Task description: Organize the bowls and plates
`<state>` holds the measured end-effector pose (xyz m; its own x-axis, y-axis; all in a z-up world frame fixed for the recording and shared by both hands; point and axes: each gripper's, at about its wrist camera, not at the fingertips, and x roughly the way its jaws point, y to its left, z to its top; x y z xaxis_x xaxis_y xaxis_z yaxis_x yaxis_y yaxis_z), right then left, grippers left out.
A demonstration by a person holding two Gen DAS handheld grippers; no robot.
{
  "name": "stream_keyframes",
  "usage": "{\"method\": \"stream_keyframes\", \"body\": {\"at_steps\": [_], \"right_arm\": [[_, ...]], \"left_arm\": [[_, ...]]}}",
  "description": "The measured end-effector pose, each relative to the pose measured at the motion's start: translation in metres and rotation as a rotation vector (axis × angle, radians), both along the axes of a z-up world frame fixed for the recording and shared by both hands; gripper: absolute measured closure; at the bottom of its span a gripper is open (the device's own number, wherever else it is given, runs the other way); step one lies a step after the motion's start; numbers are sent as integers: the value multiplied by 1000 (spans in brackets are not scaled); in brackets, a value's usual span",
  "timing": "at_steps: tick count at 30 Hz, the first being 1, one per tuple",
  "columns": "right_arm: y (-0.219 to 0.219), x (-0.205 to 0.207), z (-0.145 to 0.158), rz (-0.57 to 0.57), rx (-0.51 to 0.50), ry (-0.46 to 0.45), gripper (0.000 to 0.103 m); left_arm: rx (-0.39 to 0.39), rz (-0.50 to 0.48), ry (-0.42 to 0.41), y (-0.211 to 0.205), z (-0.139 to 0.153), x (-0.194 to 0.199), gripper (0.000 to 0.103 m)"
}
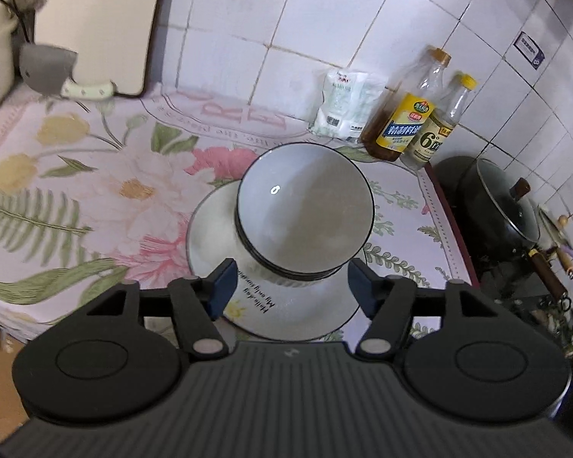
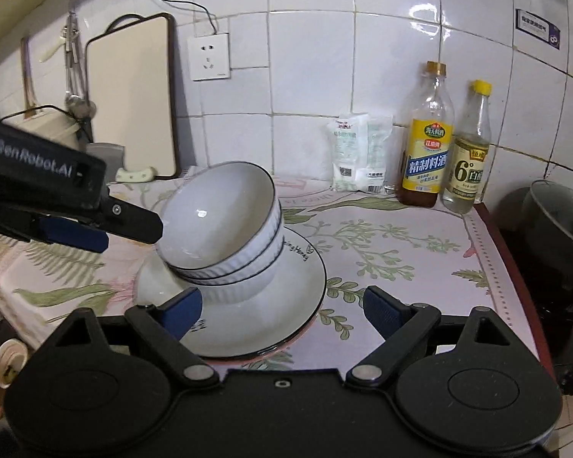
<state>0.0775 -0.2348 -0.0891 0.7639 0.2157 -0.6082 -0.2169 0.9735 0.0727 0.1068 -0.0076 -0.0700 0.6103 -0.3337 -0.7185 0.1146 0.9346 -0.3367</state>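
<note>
On plate (image 2: 309, 278) | bowls (image 2: 225, 236) stacked, seemingly tilted leftward | left claw (image 1: 292, 286), right claw (image 2: 282, 309) wide, empty

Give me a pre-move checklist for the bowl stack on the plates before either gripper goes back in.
1. Left gripper free of the bowls: ok, open, nothing between the fingers.
2. Right gripper empty: ok, open.
3. Bowls nested: ok, three rims show.
4. Bowl stack sitting level: not ok, it tilts toward the left gripper.
5. Plates flat on the floral cloth: ok.
6. Bottles clear of the stack: ok, back by the wall.
</note>
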Motion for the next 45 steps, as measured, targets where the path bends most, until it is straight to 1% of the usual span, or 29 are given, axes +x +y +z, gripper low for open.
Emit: {"method": "stream_keyframes", "body": {"at_steps": [2,4,6,7,8,11,12,14,16,18,20,23,27,29,33,38,41,45], "right_arm": [[-4,-9,15,7,-3,4,9],[-8,-16,28,-4,-8,-1,9],[-12,-24,40,-29,-26,5,9],[-13,-27,45,-41,-34,15,8],[-16,-29,49,-60,-36,29,7],[-23,-38,60,-132,-14,61,3],[-26,-41,63,-158,-3,61,2],[-31,-49,69,-197,17,49,2],[-35,-57,75,-194,35,40,2],[-38,-62,80,-192,61,41,2],[-41,-69,85,-222,83,29,2],[-40,-75,93,-233,56,17,2],[-34,-84,102,-227,14,-3,2],[-31,-90,105,-233,2,-13,2],[-30,-98,108,-243,10,-21,2],[-31,-104,106,-278,-17,-62,2],[-33,-106,105,-299,-20,-82,2],[-34,-108,103,-318,-34,-109,2]], "left_arm": [[21,-2,-1,0,10,-9,32],[46,-6,-8,0,20,-17,29],[81,-6,-20,0,30,-25,23],[99,-5,-28,0,36,-29,18],[116,-1,-34,0,40,-33,16],[181,15,-53,0,51,-44,15],[197,18,-57,-1,54,-47,15],[213,26,-63,0,58,-54,10],[222,23,-83,1,62,-60,10],[257,39,-108,-1,66,-67,9],[268,40,-108,-3,68,-72,9],[244,34,-75,-2,71,-77,9],[279,45,-85,-8,75,-87,9],[283,48,-87,-10,76,-91,9],[280,47,-85,-11,75,-95,9],[315,30,-93,-14,73,-99,9],[306,29,-91,-15,72,-100,9],[317,28,-115,-17,70,-104,9]]}}
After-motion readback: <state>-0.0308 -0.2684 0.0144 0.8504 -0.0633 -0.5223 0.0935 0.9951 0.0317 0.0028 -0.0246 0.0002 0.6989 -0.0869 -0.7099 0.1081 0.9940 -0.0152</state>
